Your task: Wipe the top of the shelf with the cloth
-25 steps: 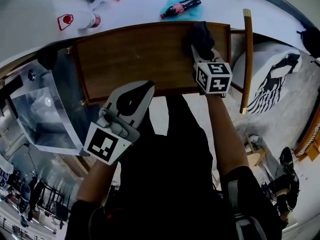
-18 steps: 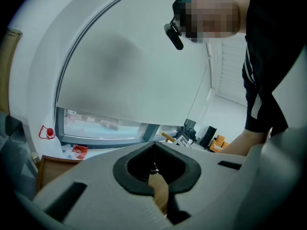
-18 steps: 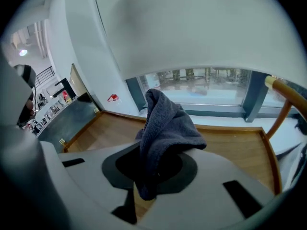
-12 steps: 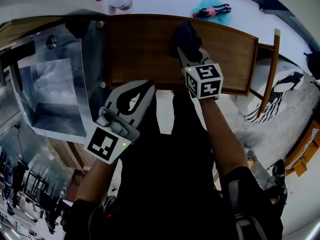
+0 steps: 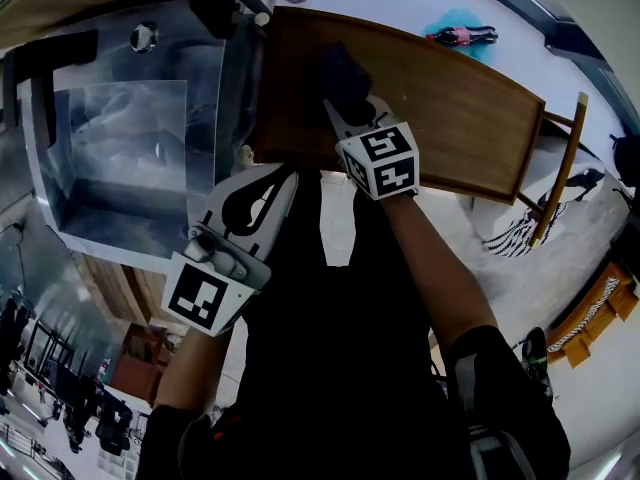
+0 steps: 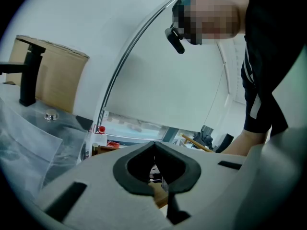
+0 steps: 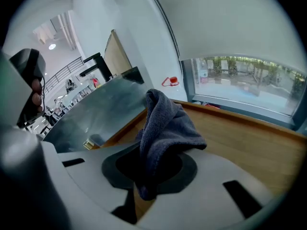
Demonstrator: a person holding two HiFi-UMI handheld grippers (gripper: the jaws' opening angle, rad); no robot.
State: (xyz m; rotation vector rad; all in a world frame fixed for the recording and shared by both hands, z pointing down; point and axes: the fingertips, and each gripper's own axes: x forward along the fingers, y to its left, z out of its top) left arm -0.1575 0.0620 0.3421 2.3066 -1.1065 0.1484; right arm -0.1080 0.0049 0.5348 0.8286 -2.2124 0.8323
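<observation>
Now that the right gripper [image 5: 350, 118], pinching the cloth [image 5: 338, 70], has swept leftward along the shelf [image 5: 460, 108] top to upper centre, one pass looks nearly done, while the left gripper [image 5: 270, 190] hangs pressed together, empty.

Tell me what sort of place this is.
Likely a staged test or showroom space rather than a home: a wooden shelf stands beside a clear sink with a black faucet, by a big window.

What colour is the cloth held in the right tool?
Dark grey-blue terry cloth; clearest in the right gripper view.
</observation>
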